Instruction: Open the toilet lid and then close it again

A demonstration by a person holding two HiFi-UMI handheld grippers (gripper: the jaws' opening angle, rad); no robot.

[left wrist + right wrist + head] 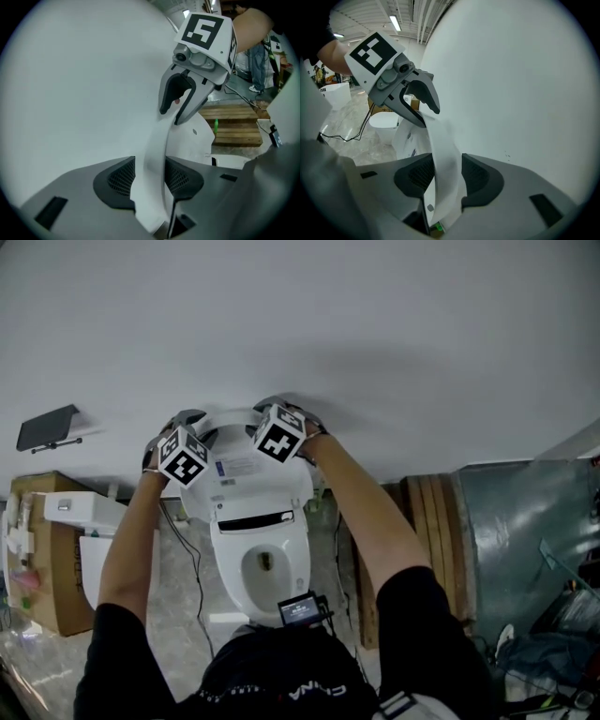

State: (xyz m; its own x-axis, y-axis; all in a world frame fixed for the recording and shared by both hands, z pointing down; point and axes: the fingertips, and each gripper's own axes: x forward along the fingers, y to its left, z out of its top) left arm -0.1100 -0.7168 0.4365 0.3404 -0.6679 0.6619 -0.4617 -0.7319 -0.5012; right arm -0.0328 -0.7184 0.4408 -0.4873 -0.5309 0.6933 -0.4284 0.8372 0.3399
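L gripper point(150, 176) & R gripper point(447, 176) sit open, loose round the raised lid point(248, 474) rim; pinch tight, bring it down slow.

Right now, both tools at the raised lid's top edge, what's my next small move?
Probably close the left tool and right tool on the lid: it stands raised, its rim between each tool's pads, apparently unclamped, and lowering needs a grip.

Glossy, smooth plastic toilet lid point(274, 480) — matt, even wall point(375, 334)
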